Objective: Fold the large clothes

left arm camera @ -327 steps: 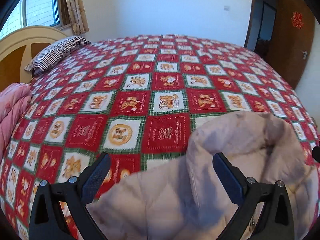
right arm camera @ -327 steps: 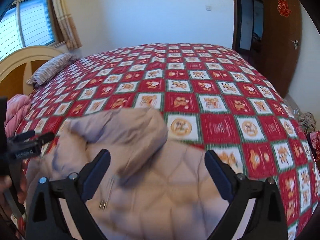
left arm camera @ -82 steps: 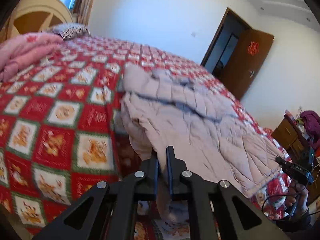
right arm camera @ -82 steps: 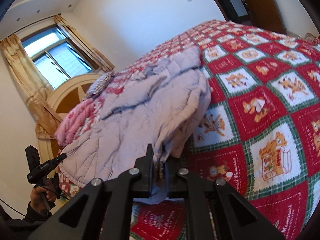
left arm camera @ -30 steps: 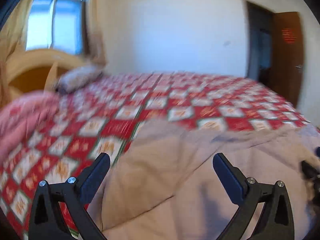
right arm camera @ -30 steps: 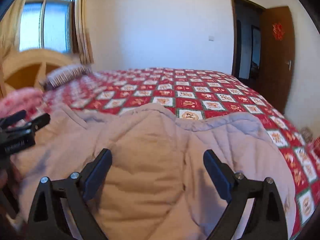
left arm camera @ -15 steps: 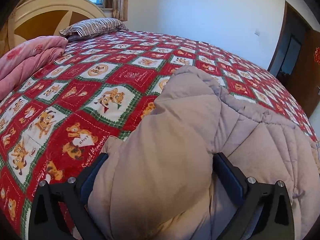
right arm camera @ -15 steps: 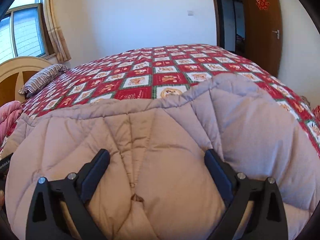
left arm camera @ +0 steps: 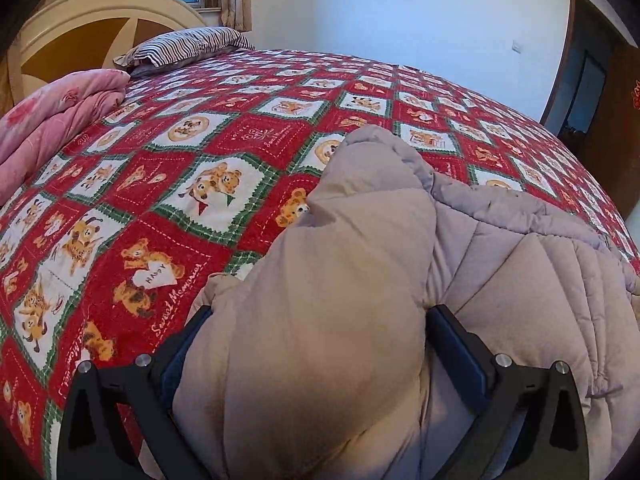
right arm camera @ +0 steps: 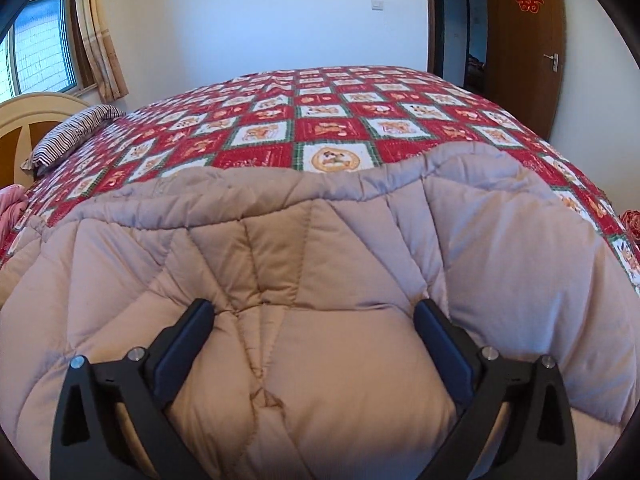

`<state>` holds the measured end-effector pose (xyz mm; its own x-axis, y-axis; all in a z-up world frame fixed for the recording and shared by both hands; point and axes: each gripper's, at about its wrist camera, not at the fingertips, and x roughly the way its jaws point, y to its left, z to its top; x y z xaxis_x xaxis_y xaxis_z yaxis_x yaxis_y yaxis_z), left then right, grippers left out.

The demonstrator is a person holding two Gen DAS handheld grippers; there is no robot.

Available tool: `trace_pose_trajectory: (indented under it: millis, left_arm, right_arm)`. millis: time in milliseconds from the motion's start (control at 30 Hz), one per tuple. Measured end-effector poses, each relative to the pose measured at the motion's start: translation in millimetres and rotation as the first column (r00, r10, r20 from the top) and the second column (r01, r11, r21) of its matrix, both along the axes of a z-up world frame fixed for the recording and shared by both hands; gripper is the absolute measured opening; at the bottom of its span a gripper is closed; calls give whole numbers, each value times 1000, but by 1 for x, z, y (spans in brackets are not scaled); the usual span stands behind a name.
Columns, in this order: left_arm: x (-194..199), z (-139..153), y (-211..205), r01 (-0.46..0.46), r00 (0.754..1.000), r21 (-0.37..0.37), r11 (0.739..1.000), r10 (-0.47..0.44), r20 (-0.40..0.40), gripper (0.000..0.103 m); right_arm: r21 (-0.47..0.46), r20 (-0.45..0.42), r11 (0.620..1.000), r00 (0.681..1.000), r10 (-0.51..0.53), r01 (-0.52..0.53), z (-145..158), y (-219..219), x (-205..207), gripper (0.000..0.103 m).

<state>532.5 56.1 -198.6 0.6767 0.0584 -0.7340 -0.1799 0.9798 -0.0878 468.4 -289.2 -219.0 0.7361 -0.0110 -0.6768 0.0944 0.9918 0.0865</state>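
Note:
A puffy beige quilted jacket (left arm camera: 360, 240) lies in a doubled-over heap on the near part of the bed. My left gripper (left arm camera: 318, 312) points down at its left end. The jaws stand wide, and a fold of padding bulges up between them and hides part of the left finger. My right gripper (right arm camera: 313, 305) is over the broad quilted panel of the jacket (right arm camera: 280, 240). Its jaws are opening, with the padding swelling between the fingers but not pinched. The jacket's far hem runs across the middle of the right wrist view.
A red, white and green teddy-bear bedspread (left arm camera: 240, 132) covers the bed. A pink quilt (left arm camera: 52, 116) is piled at the left by the cream headboard (left arm camera: 92, 24), with a striped pillow (left arm camera: 188, 46) behind it. A brown door (right arm camera: 520, 40) stands at the far right.
Both grippers were shut on the jacket's edge a few seconds ago and now stand wide. Over the last second they sank onto the heaped jacket, and they have barely moved since.

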Motion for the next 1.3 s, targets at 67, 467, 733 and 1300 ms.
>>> trace_pose_trajectory:
  millis: [67,467,733,1300]
  left_arm:
    - [0,0,0,0,1000,1,1000,0,1,102]
    - [1,0,0,-1,1000,8,1000,1,0,102]
    - [1,0,1,-1,1000,8,1000,1,0,102]
    - [1,-1,1,-2,1000,7,1000,2,1,102]
  right_arm:
    - [-3,-5,1000,1000,-2,2,-1,0,1,102]
    - [-22,-28,1000,1000,-10,10,-3,3,5,103]
    - [-32,-36,999,999,-15,14,-4,5,6,103]
    - [-48,-48,999,999,-22,20,-5,6,8,103]
